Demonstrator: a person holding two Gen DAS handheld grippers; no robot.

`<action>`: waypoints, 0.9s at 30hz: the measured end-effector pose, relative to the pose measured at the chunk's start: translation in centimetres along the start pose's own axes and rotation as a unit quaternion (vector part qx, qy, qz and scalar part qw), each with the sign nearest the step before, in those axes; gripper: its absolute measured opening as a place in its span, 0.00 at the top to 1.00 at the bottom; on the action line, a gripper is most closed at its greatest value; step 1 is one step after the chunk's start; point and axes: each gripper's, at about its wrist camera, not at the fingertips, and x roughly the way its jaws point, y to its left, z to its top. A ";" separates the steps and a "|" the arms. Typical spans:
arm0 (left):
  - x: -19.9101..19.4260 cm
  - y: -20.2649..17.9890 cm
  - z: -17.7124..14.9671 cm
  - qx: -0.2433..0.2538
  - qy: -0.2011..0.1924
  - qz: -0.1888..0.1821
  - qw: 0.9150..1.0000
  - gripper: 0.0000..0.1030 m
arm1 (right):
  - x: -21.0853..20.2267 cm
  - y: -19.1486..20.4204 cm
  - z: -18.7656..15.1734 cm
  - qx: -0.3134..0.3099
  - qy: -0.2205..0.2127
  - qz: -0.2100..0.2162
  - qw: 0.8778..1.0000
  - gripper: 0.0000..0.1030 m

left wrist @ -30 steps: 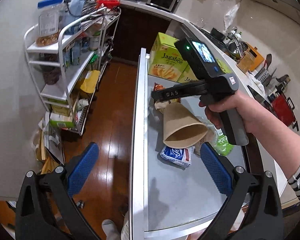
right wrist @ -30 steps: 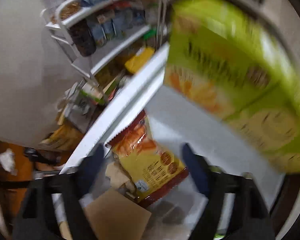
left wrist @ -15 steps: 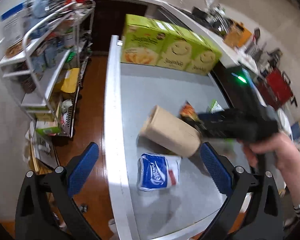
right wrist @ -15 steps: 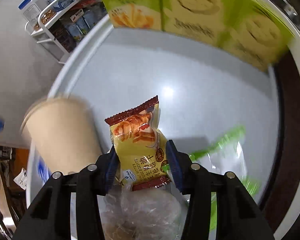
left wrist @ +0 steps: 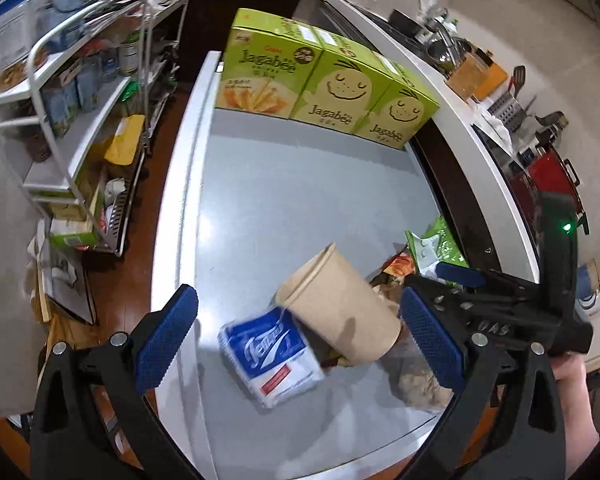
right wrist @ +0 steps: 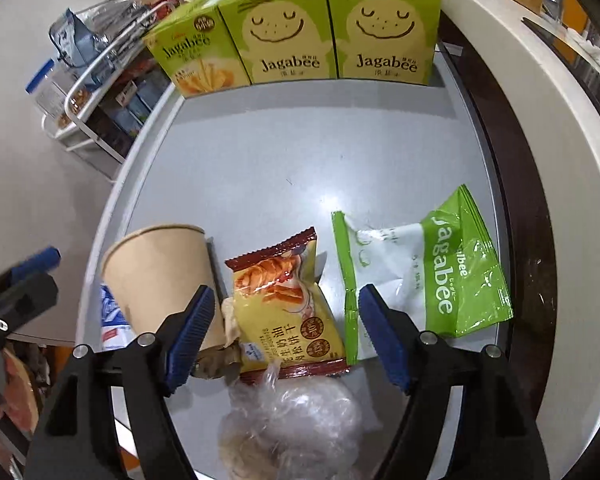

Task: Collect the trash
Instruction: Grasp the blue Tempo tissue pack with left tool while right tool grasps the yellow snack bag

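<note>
Grey tabletop (right wrist: 284, 152) fills both wrist views, with a white wire shelf rack (left wrist: 72, 92) standing over wooden floor beside it. Three green Jagabee boxes (right wrist: 292, 28) line the far edge. Nearer lies the trash: a brown paper cup (left wrist: 340, 312) on its side, touching a blue-and-white tissue pack (left wrist: 272, 356); a green Jagabee bag (right wrist: 432, 276); a yellow biscuit packet (right wrist: 288, 304) between cup and bag; and a crumpled clear plastic bag (right wrist: 296, 428) at the near edge. The left gripper (left wrist: 296, 340) hangs wide open around cup and tissue pack — gripping nothing. The right gripper (right wrist: 286, 336) is open too, its fingers either side of the biscuit packet — whether they touch it cannot be told.
</note>
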 end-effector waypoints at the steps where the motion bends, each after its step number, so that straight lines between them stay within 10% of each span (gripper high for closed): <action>1: 0.1 0.1 -0.2 0.000 0.004 0.001 1.000 0.02 | -0.4 -0.4 -0.1 -0.003 -0.001 0.000 1.000 0.28; 13: 3.4 -1.8 -3.7 0.102 0.042 0.048 0.993 0.10 | 1.8 2.0 0.1 -0.073 0.021 -0.042 0.996 0.29; 18: 3.4 -2.2 -3.4 0.256 0.058 0.033 0.964 0.10 | 2.0 2.0 -0.1 -0.087 0.033 -0.025 0.995 0.29; 27: 6.3 -1.5 -2.9 0.315 0.126 -0.027 0.940 0.10 | 3.1 1.7 0.3 -0.072 0.052 -0.021 0.996 0.29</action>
